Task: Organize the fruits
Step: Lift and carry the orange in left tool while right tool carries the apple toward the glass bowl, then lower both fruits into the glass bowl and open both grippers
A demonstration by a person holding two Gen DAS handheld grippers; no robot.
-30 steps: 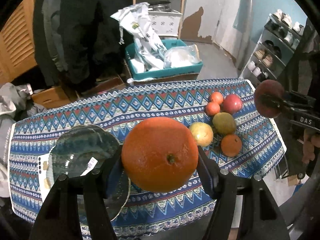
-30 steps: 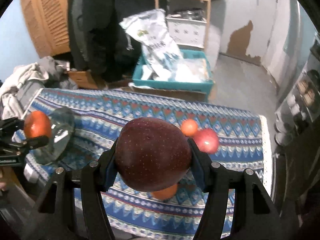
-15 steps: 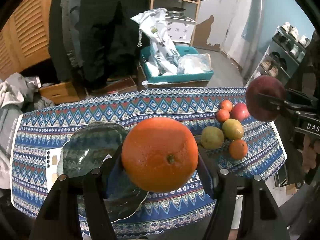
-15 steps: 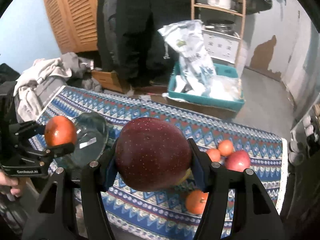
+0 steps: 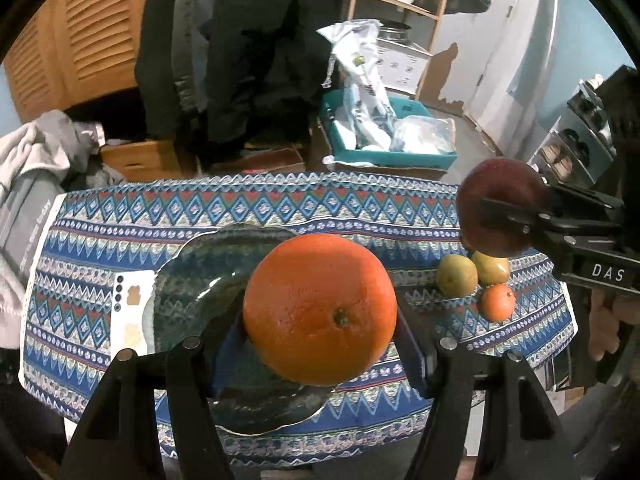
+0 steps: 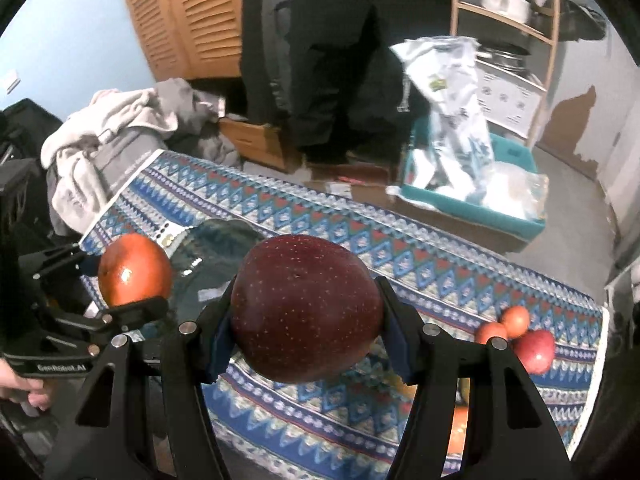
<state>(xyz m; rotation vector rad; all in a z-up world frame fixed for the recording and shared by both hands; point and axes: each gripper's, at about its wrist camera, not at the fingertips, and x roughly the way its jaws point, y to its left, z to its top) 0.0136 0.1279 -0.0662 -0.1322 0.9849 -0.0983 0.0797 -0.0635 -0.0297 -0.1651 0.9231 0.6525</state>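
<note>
The left gripper (image 5: 320, 344) is clamped on a large orange (image 5: 320, 309), its 2 fingers pressing the fruit's sides; it is held level above the near edge of the dark green glass plate (image 5: 192, 280), pointing across the patterned tablecloth (image 5: 280, 208); in the right wrist view the same gripper (image 6: 132, 280) comes in from the left of the plate (image 6: 216, 256), a bare hand (image 6: 16, 380) gripping its handle. The right gripper (image 6: 306, 332) is closed around a dark red apple (image 6: 306, 310), held up off the cloth (image 6: 440, 264) to the right of the plate; from the left wrist view it (image 5: 504, 216) reaches in sideways from the right edge, the apple (image 5: 500, 200) hanging above the loose fruit. On the cloth right of the plate lie 2 yellow-green fruits, one (image 5: 457, 275) touching the other (image 5: 491, 267), with a small orange (image 5: 498, 302) just beside them; farther right sit 2 more small oranges (image 6: 516, 320) (image 6: 491, 332) touching a red apple (image 6: 535, 350). A white card (image 5: 130, 308) pokes out from under the plate's left rim. Beyond the table stands a teal bin (image 5: 392, 156) of plastic bags.
</note>
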